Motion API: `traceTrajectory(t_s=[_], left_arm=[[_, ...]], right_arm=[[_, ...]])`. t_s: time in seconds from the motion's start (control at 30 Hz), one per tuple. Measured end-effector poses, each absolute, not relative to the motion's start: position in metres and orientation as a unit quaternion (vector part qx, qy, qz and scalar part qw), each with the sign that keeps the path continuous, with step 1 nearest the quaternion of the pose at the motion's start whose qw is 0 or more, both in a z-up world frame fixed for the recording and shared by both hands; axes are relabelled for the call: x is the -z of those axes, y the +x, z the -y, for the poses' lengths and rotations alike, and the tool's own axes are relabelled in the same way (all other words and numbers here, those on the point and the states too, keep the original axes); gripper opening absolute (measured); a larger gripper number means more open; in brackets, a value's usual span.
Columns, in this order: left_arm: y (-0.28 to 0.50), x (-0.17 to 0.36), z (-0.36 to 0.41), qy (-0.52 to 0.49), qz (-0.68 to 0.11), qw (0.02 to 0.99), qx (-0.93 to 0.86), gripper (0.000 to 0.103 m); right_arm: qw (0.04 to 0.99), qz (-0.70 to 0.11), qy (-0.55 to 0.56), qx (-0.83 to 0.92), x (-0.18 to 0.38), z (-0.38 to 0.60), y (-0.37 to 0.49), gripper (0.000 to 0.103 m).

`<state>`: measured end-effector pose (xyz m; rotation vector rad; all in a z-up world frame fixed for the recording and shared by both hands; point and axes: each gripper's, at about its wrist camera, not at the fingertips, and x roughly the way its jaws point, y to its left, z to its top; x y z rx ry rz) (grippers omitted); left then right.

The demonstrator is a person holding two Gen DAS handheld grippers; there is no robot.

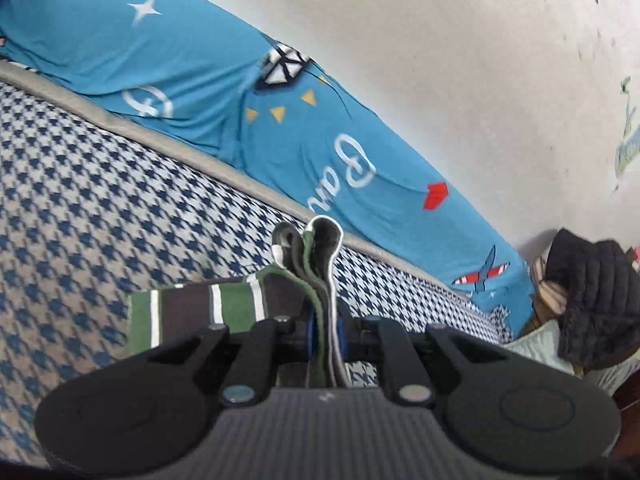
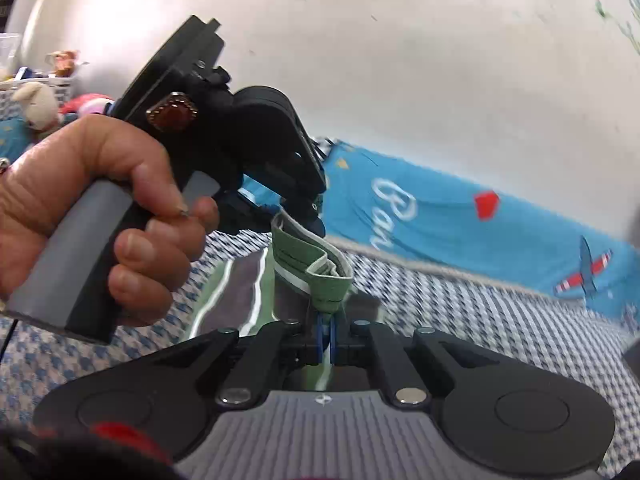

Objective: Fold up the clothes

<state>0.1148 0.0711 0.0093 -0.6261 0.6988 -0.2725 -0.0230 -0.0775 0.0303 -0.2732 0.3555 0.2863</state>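
Observation:
A striped garment [image 1: 192, 314] in green, dark brown and white hangs over the houndstooth bed surface [image 1: 80, 220]. My left gripper [image 1: 326, 336] is shut on a bunched edge of it, several fabric layers sticking up between the blue pads. My right gripper [image 2: 325, 340] is shut on another green edge of the same striped garment [image 2: 316, 276]. In the right wrist view, a hand [image 2: 80, 208] holds the left gripper [image 2: 308, 208] just beyond and left of mine, its tips at the same fold.
A blue printed sheet [image 1: 280, 128] lies along the white wall [image 1: 480, 60] behind the bed. A dark quilted item [image 1: 592, 300] sits at the right. Stuffed toys [image 2: 36, 104] and a white basket [image 2: 48, 84] are at the far left.

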Motion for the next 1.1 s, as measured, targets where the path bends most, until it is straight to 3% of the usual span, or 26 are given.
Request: traceTrajectory(t_s=[0.2,0.23,0.27,0.37,0.4,0.5,0.6,0.83,1.1], left_arm=[[0.137,0.012,-0.045,-0.287,-0.366,0.871,0.156,0.011],[0.14,0.015,-0.043,-0.288,-0.373,0.868,0.16,0.016],[0.142,0.019,-0.04,-0.288,-0.38,0.863,0.163,0.03],[0.143,0.021,-0.038,-0.296,-0.384,0.859,0.164,0.056],[0.142,0.018,-0.039,-0.295,-0.38,0.861,0.167,0.057],[0.137,0.008,-0.048,-0.288,-0.368,0.87,0.158,0.059],[0.131,-0.001,-0.059,-0.28,-0.357,0.879,0.143,0.071],[0.121,-0.01,-0.091,-0.27,-0.349,0.892,0.098,0.076],[0.124,0.013,-0.121,-0.259,-0.393,0.881,0.036,0.076]], right_arm=[[0.958,-0.246,-0.108,-0.096,-0.015,0.095,-0.002,0.005],[0.956,-0.26,-0.104,-0.086,-0.012,0.097,0.002,0.007],[0.954,-0.274,-0.094,-0.077,-0.01,0.101,0.005,0.01],[0.951,-0.297,-0.075,-0.051,-0.008,0.111,0.011,0.014],[0.952,-0.294,-0.073,-0.043,-0.009,0.114,0.01,0.019],[0.955,-0.287,-0.069,-0.018,-0.012,0.123,0.008,0.019],[0.959,-0.277,-0.058,-0.015,-0.018,0.128,0.005,0.019],[0.963,-0.254,-0.041,-0.084,-0.028,0.123,0.004,0.019],[0.954,-0.249,-0.069,-0.154,-0.03,0.116,0.017,0.019]])
